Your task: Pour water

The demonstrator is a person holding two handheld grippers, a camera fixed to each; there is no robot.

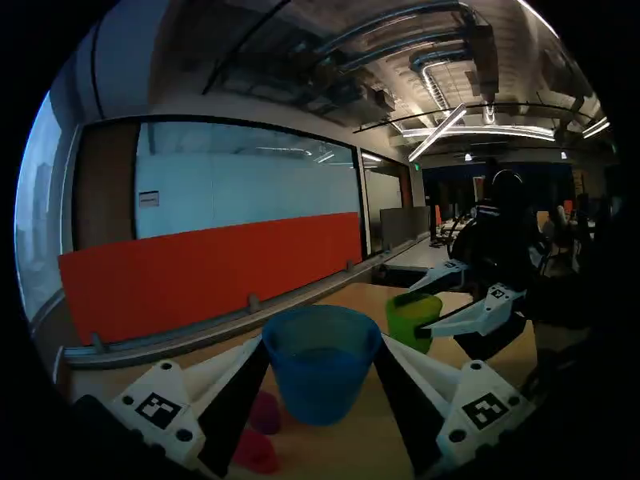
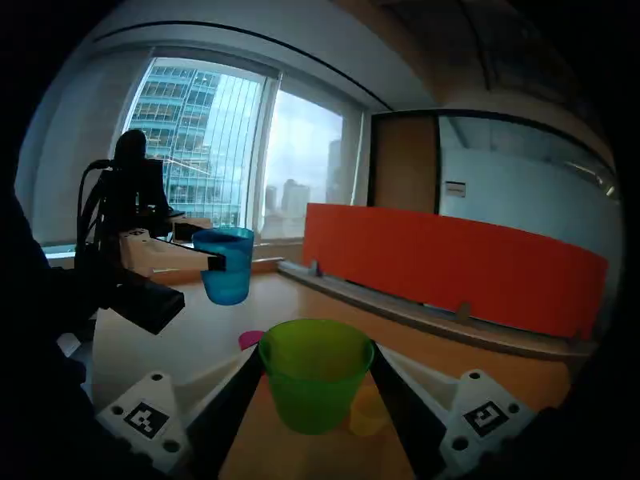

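1. The wooden table [image 1: 352, 448] spreads under both grippers. Its bare top also shows in the right gripper view [image 2: 320, 300].
2. An orange panel [image 1: 208, 272] runs along the table's far edge, below a glass wall. In the right gripper view it [image 2: 456, 264] lies to the right of the windows.
3. The left gripper [image 1: 322, 344] has its fingers spread to cup width and pressed on either side of the blue cup [image 1: 322, 372]. In the right gripper view this gripper [image 2: 200, 260] lies about level, its fingers pointing right.
4. The right gripper [image 2: 316, 352] clamps the green cup [image 2: 316, 376] the same way, one finger on each flank. In the left gripper view it [image 1: 472, 316] reaches in from the right, fingers pointing left, with a dark sleeve behind it.
5. The blue cup [image 2: 226, 264] stands upright, mouth up and long axis vertical, held up off the table. A level surface shows inside it.
6. The green cup [image 1: 412, 318] is likewise upright, mouth up, near the blue cup but apart from it.
7. Two small pink cups [image 1: 264, 412] lie on the table under the left gripper's fingers. A yellow one [image 2: 368, 416] sits beside the green cup's base.
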